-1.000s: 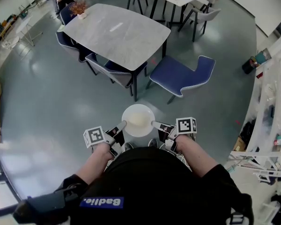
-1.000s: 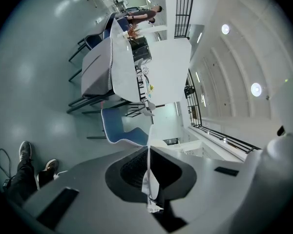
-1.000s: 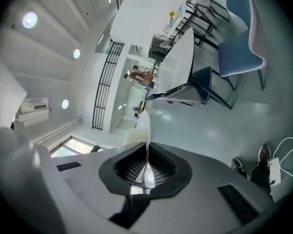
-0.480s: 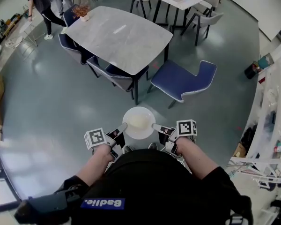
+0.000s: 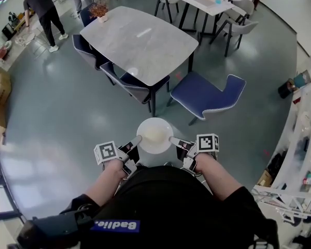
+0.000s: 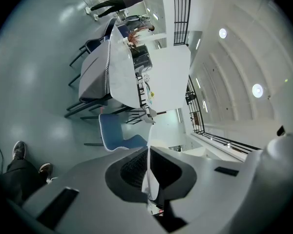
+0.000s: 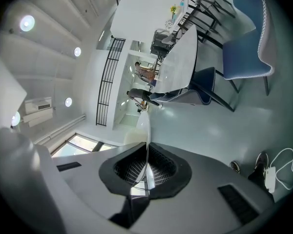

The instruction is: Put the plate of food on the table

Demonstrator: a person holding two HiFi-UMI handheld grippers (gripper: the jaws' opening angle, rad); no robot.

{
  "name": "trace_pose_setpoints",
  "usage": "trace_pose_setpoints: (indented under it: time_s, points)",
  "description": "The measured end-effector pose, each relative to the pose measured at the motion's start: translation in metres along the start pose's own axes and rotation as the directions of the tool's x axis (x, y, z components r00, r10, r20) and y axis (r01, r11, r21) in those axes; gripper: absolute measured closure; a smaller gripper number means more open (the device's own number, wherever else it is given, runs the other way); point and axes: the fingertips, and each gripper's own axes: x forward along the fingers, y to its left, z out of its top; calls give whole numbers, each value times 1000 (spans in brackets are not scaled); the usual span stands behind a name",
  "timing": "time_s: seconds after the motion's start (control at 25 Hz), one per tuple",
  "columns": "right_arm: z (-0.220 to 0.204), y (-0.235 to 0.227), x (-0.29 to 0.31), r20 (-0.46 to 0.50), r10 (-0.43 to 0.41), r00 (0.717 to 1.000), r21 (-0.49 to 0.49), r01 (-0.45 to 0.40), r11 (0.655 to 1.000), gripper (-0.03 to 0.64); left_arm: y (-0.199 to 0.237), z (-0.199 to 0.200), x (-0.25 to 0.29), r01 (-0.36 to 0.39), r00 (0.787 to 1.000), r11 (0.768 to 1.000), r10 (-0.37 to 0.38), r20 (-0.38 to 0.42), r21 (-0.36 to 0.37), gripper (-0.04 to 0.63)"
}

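Currently at lower centre: plate of food, opposite rims pinched by left gripper and right gripper. Grey surface well apart, straight ahead at upper centre, past blue chair.

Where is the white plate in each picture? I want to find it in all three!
Head view: the plate is just below the middle, in front of the person's body.
Left gripper view: plate low in the middle, edge-on, clamped in the jaws.
Right gripper view: plate a thin edge, middle, clamped in the jaws.
Shared landmark: the blue chair.
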Motion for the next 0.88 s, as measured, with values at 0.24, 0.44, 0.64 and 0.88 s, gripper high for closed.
trace_pose_setpoints:
  time_s: [0.24, 0.44, 0.64, 0.88]
  points:
    - [17, -3, -4, -14, 9, 1000, -12, -9, 1000, 597, -2, 4, 14, -8, 1000, 1000, 7, 26, 6, 580]
    - [25, -7, -5, -16, 3, 1000, -14, -3, 1000, 598, 2, 8, 21, -12, 999, 1000, 12, 32, 2, 580]
    - [48, -6, 5, -6, 3, 1000, -20, -4, 1000, 598, -2, 28, 35, 8, 999, 1000, -9, 35, 12, 580]
    - [64, -10, 22, 4, -10, 1000, -13, 10, 1000, 598, 8, 51, 43, 5, 1000, 1000, -6, 19, 17, 580]
